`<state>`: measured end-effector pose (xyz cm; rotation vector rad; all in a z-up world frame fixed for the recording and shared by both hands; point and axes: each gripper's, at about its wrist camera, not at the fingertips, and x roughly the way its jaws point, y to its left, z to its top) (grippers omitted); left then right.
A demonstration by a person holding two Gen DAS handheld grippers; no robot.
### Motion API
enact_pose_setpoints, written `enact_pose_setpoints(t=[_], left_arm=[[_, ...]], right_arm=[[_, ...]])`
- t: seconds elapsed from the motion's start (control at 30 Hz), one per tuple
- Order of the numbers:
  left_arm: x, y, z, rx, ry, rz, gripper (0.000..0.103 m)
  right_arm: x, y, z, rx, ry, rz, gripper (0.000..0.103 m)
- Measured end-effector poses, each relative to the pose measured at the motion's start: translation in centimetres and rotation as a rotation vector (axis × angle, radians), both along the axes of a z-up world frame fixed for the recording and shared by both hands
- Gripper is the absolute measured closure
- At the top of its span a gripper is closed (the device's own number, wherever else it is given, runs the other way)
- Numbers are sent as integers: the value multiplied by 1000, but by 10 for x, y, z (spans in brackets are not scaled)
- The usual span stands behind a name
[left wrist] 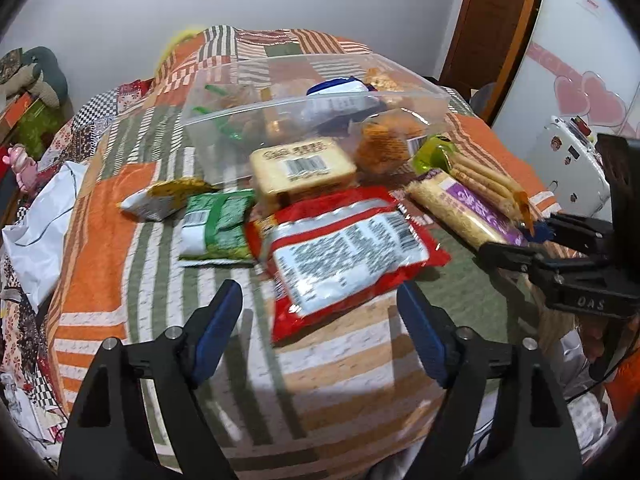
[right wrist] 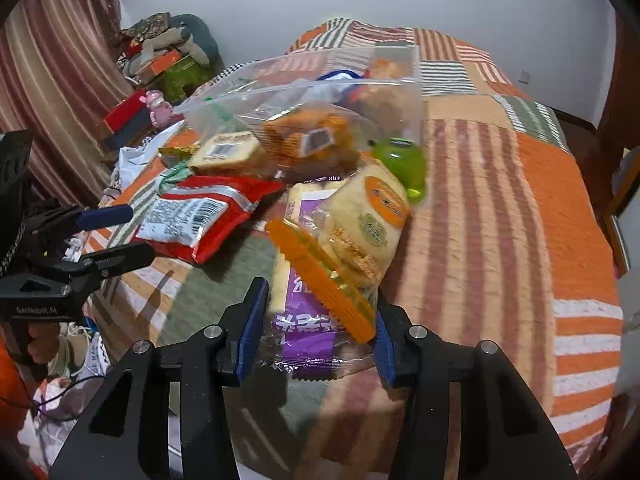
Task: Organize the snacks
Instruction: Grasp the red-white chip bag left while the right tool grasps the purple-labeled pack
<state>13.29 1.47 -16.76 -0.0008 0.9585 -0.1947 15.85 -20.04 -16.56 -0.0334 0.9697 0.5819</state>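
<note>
— Right tool (right wrist: 316, 332) first: what has it got?

— Nothing gripped that I can be sure of. Its blue pads stand apart on either side of the near end of the purple wafer pack (right wrist: 308, 332), and the orange-sealed biscuit sleeve (right wrist: 360, 232) lies on top of that pack. The pads look close to the wrappers, but I cannot tell whether they press them.

— Which way do those two packs run?

— Long axis straight away from the right tool, toward the far end of the bed (right wrist: 500, 200). So the tool meets them end-on, near the bed's close edge on the right side.

— And the left tool (left wrist: 320, 312)?

— Wide open, holding nothing, hovering over the quilt near the close edge. The red packet (left wrist: 344, 256) lies just beyond its tips, slanted, its near corner between the pads' line.

— Which tool is nearer what?

— Left to the red packet, right to the wafers and biscuits. I judge the right one better placed for the next pick.

— Further out?

— A green packet (left wrist: 216, 224) and a yellow-white pouch (left wrist: 164, 200) left of the red one, then a pale cake pack (left wrist: 302, 168), and a green jelly cup (right wrist: 400, 160).

— And the goal?

— The clear bag (left wrist: 312, 100), farthest of all, mid-bed, mouth open, several snacks already inside. It lies straight ahead of both tools, so a lifted pack travels forward over the loose ones.
</note>
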Motion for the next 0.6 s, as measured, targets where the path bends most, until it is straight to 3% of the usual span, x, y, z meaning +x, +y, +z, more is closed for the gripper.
enact_pose_setpoints(t=[0.2, 0.4, 0.6], left_arm=[[16, -16, -1, -22, 15, -11, 17], [25, -31, -13, -9, 34, -40, 4], [31, -38, -27, 27, 46, -34, 1]], right_arm=[[4, 0, 3, 22, 1, -1, 59], [12, 6, 0, 43, 13, 15, 58], [18, 6, -2, 64, 25, 14, 56]])
